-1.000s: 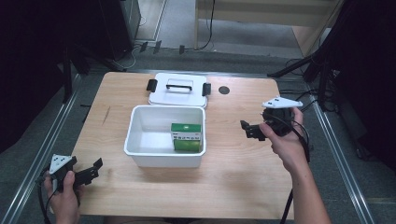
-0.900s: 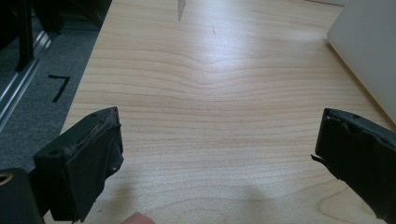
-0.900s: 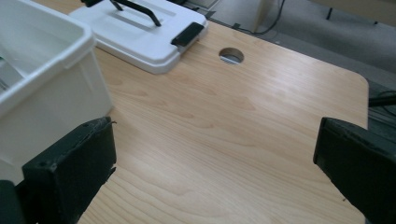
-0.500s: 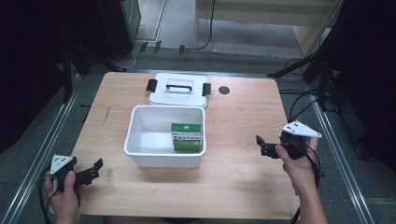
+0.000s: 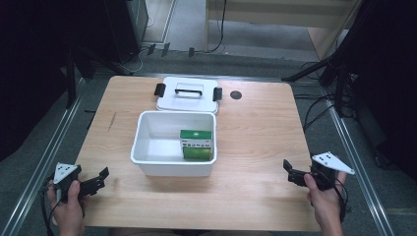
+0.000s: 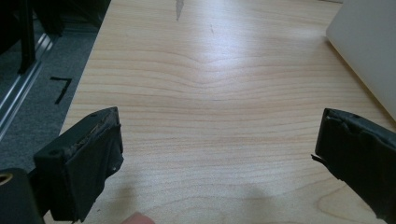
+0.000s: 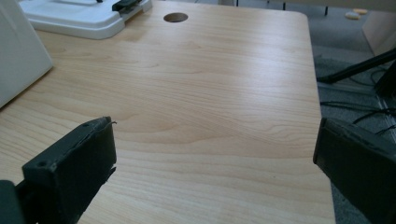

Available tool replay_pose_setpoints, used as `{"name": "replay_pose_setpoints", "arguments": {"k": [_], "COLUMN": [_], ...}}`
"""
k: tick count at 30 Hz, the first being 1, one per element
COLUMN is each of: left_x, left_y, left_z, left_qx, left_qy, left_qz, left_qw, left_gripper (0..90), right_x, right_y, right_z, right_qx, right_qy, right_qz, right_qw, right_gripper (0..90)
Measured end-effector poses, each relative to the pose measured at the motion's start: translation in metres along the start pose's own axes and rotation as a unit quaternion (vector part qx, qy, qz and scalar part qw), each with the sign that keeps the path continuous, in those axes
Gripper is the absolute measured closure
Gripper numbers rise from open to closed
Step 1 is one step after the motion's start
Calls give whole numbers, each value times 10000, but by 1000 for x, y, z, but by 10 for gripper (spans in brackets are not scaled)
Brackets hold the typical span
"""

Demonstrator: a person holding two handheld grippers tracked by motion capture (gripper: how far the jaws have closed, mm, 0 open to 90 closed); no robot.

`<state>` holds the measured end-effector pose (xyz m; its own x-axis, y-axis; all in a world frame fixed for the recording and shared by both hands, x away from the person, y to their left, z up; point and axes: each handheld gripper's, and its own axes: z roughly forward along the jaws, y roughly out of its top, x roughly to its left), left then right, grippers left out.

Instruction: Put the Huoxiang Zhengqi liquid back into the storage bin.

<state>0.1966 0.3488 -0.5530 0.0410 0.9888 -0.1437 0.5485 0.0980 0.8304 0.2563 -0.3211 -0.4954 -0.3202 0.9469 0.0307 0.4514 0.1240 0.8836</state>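
Note:
A white open box (image 5: 174, 168) stands mid-table with a green carton (image 5: 196, 144) inside at its right. Its white lid (image 5: 188, 93), with a black handle and side clips, lies flat just behind it. My left gripper (image 5: 102, 178) rests near the table's front left corner, open, nothing between its jaws (image 6: 215, 154). My right gripper (image 5: 289, 172) sits near the front right corner, open and empty (image 7: 215, 163). The box wall (image 6: 364, 51) shows at the right in the left gripper view; the box wall (image 7: 18, 51) and lid (image 7: 84, 16) show at the left in the right gripper view.
The wooden table (image 5: 255, 132) has a round cable hole (image 5: 236, 95) right of the lid. Metal rails run along both sides of the table. Cables and stand legs (image 5: 339, 73) lie on the floor at the right.
My right gripper has drawn back from beside the box toward the front right corner of the table. The left gripper has stayed put.

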Motion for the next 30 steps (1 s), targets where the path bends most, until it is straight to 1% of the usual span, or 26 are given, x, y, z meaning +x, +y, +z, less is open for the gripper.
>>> {"name": "replay_pose_setpoints", "arguments": {"k": [2,5,8,10,14,18,20,22,23,24,27,30], "left_x": [0,0,0,0,-1,-2,-2,-2,-2,-2,-4,-4], "left_y": [0,0,0,0,0,0,0,1,1,1,1,2], "left_z": [0,0,0,0,0,1,1,2,2,2,3,3], "left_qx": [-1,-23,-19,-10,-11,-17,-28,3,-10,15,17,23], "left_qy": [-6,-6,-8,-15,23,32,29,19,22,20,34,36], "left_qz": [-4,-7,-17,-18,4,29,34,62,66,90,118,138], "left_qw": [10000,10000,10000,10000,10000,10000,10000,10000,10000,10000,9999,9999], "left_gripper": [15,15,15,15,15,15,15,15,15,15,15,15], "right_x": [-4,-9,-14,-16,-19,-21,-21,-19,-19,-19,-22,-23], "right_y": [-9,-23,-35,-41,-51,-61,-66,-70,-71,-71,-71,-70], "right_z": [-3,-7,-12,-15,-21,-26,-27,-26,-27,-27,-27,-25], "right_qx": [-86,-164,-172,-158,-162,-218,-188,-2,-52,-61,-81,-2], "right_qy": [-37,-149,-226,-269,-311,-291,-241,-278,-282,-320,-258,-237], "right_qz": [14,144,274,308,406,608,613,395,334,358,509,538], "right_qw": [10000,9997,9992,9990,9986,9975,9977,9988,9990,9988,9983,9983], "right_gripper": [0,0,0,0,0,0,0,0,0,0,0,0]}}
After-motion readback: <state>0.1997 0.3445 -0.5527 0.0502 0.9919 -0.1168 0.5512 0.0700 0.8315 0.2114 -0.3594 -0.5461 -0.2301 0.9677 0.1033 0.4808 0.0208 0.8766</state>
